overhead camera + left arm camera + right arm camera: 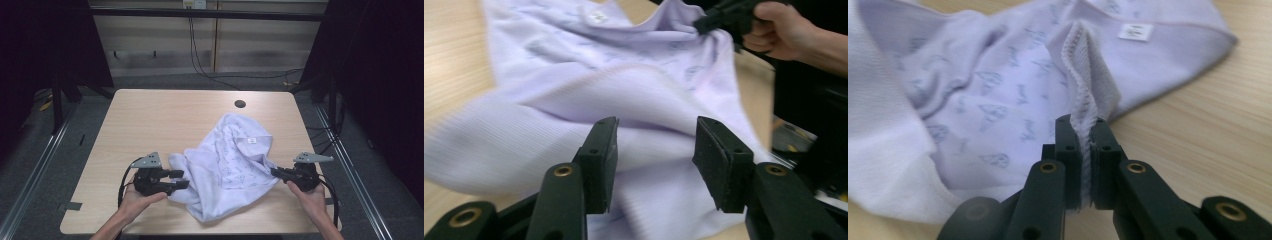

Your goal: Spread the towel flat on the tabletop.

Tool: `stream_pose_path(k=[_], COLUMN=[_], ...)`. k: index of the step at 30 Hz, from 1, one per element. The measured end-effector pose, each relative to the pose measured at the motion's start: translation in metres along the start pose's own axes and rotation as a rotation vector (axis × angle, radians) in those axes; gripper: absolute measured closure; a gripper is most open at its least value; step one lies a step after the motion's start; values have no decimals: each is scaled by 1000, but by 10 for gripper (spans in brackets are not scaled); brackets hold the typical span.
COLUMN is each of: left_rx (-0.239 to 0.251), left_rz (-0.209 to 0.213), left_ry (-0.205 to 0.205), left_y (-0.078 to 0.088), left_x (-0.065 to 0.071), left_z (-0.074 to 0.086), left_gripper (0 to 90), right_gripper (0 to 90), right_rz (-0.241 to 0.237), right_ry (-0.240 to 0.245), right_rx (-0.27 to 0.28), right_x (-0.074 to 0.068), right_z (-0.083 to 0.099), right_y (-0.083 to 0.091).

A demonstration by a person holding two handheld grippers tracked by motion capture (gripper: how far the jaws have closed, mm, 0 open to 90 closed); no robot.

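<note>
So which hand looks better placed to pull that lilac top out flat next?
Probably the right. The right gripper is clamped on a seam of the lilac garment, so it can pull at once. The left gripper stands open, its pads not pressing on the cloth.

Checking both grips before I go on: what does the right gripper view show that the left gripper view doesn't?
Right gripper view: the right gripper shut on the garment's stitched edge.
Left gripper view: the left gripper open, its pads clear of the cloth, with the right gripper pinching the far edge.
Both: the pale lilac garment, its white label and the wooden table.
</note>
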State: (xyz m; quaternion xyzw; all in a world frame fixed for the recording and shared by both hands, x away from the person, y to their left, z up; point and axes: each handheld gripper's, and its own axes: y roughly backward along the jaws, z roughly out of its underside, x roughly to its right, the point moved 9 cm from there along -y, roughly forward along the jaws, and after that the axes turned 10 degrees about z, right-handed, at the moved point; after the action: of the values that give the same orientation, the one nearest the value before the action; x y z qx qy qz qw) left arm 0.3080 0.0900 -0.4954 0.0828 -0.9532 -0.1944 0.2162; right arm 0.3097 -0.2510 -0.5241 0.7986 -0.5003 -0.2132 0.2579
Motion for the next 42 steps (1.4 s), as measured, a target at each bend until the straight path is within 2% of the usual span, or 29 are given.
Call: stream_pose_path(k=[1,2,3,4,6,7,8,9,10,12,14,16,17,20,21,22,23,25,27,28,29,30,32,37,38,39,40,41,42], left_rx=[5,2,-9,-9,-21,-28,-32,-35,-24,4,-4,3,-11,-46,-61,-74,-86,-98,-98,-105,-105,-106,-119,-128,-128,-126,-134,-136,-143], left_rz=[-9,-28,-42,-45,-64,-68,-90,-99,-100,-100,-102,-82,-78,-60,-42,-49,-48,-39,-40,-45,-47,-47,-59,-62,-62,-61,-64,-65,-64], left_ry=[21,41,44,55,70,65,56,49,59,84,96,114,109,76,69,57,50,47,50,40,40,48,42,39,39,41,38,33,30], left_y=[2,5,7,8,10,10,9,9,8,7,2,-5,-8,-19,-22,-24,-25,-27,-26,-25,-24,-23,-22,-26,-26,-27,-28,-29,-30], left_x=[-6,-13,-17,-20,-24,-25,-28,-31,-34,-42,-47,-49,-50,-47,-44,-43,-41,-39,-37,-38,-38,-38,-39,-39,-39,-38,-38,-37,-37], left_z=[2,5,9,11,18,20,21,20,18,14,12,11,11,14,16,18,19,21,22,23,23,24,27,27,27,27,27,27,27], left_gripper=[511,511,510,510,514,514,514,503,495,476,455,459,491,740,812,868,900,900,900,900,900,900,900,900,900,900,900,900,900], right_gripper=[843,779,654,581,520,496,480,475,465,464,459,461,463,463,460,451,446,438,440,496,641,734,834,858,858,857,858,857,856], right_rz=[9,20,38,46,82,106,123,101,83,38,-23,-86,-128,-233,-270,-300,-320,-366,-374,-365,-345,-340,-333,-253,-253,-224,-215,-187,-175], right_ry=[-11,-23,-29,-45,-50,-30,-20,-25,-17,41,88,138,147,167,177,188,200,210,222,232,238,241,223,198,198,177,173,160,145], right_rx=[-4,-10,-19,-28,0,12,25,56,68,83,82,82,83,82,81,72,62,38,-5,-29,-42,-24,20,82,82,89,93,95,90], right_x=[4,9,15,18,23,24,24,18,10,-13,-42,-71,-85,-124,-138,-151,-163,-183,-197,-200,-200,-199,-192,-151,-151,-133,-127,-114,-106], right_z=[1,3,3,4,0,-3,-7,-13,-18,-25,-32,-42,-48,-67,-73,-77,-80,-83,-81,-78,-76,-75,-78,-75,-75,-67,-65,-57,-51], right_y=[-2,-5,-7,-7,-1,4,9,16,19,18,11,0,-6,-27,-35,-44,-52,-68,-82,-88,-92,-92,-85,-43,-43,-27,-23,-14,-9])
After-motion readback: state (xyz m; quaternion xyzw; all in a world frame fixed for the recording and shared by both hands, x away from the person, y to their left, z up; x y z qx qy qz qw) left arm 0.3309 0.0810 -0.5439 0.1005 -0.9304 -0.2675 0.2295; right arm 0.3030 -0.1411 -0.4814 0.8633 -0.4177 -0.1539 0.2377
